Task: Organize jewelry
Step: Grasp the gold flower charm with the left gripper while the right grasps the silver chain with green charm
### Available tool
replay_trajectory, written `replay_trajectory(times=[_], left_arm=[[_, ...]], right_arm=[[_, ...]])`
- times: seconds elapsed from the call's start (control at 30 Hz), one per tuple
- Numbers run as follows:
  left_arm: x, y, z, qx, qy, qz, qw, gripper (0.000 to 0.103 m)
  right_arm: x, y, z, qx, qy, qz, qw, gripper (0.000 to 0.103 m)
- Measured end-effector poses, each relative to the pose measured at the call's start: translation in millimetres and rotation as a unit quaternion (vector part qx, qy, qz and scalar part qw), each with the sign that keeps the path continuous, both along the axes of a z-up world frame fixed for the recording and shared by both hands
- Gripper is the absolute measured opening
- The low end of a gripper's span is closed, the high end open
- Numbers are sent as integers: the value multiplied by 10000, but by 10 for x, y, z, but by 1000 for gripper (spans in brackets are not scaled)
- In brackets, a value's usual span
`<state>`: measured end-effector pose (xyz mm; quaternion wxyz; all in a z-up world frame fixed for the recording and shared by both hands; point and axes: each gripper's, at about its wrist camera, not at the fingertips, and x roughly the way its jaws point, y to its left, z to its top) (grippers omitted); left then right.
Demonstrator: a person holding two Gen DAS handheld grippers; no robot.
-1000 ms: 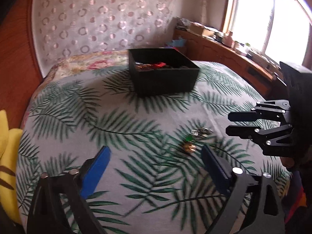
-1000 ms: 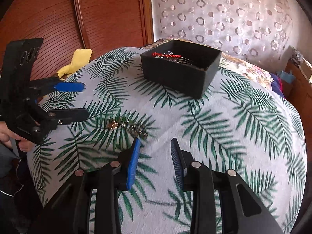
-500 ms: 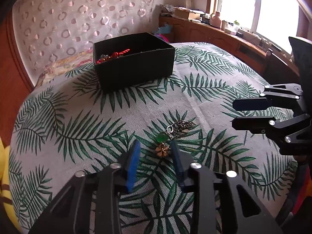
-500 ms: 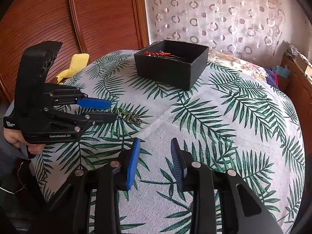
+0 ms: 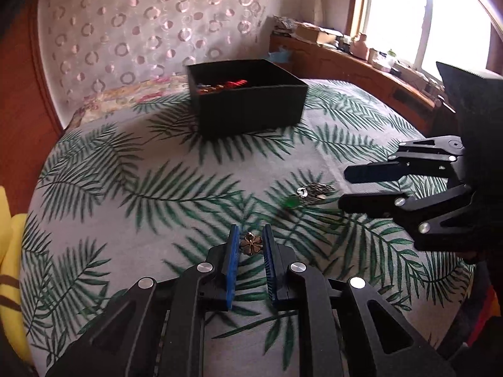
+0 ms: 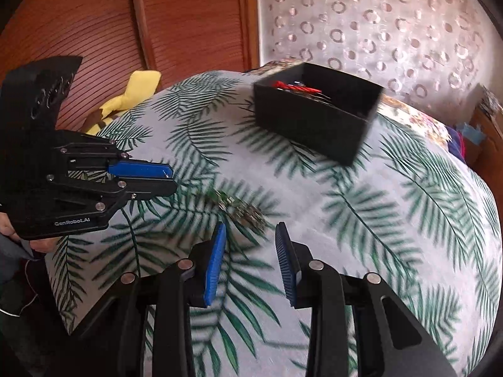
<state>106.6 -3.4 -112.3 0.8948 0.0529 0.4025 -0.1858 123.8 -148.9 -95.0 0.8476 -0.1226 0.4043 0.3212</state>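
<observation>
My left gripper (image 5: 250, 235) is shut on a small bronze flower-shaped piece (image 5: 251, 244) held between its blue pads above the bed. In the right wrist view the left gripper (image 6: 169, 179) sits at the left with its jaws nearly together. A green stone (image 5: 292, 202) and a silver chain cluster (image 5: 314, 191) lie on the leaf-print bedspread; they also show in the right wrist view (image 6: 242, 210). My right gripper (image 6: 250, 232) is open and empty just short of them. A black box (image 5: 248, 100) holding red jewelry stands farther back.
The bed is covered in a palm-leaf bedspread (image 5: 125, 188). A yellow plush (image 6: 132, 94) lies at the left edge by a wooden headboard (image 6: 188, 15). A cluttered wooden sill (image 5: 361, 53) runs under the window at the right.
My left gripper closed on the bronze flower piece and lifted it away from the green stone and chain. My right gripper moved closer to the chain cluster.
</observation>
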Motion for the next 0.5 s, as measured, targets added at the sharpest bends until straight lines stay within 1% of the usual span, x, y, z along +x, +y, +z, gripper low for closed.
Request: replay_trajectory(times=[0.17,0.4,0.5], left_arm=[[-2,158,78,-122,-97,179,9997,14],[-12,269,143,-236,-175,288,9992,14],[-11,290,142,-253,-170,304,9991,14]], right_arm=[[83,219,-26,-143,15,251,9996,35],[180,351,-69,-323,22,359,9988,35],[214,399,-82,-441,-40,424,9981,35]])
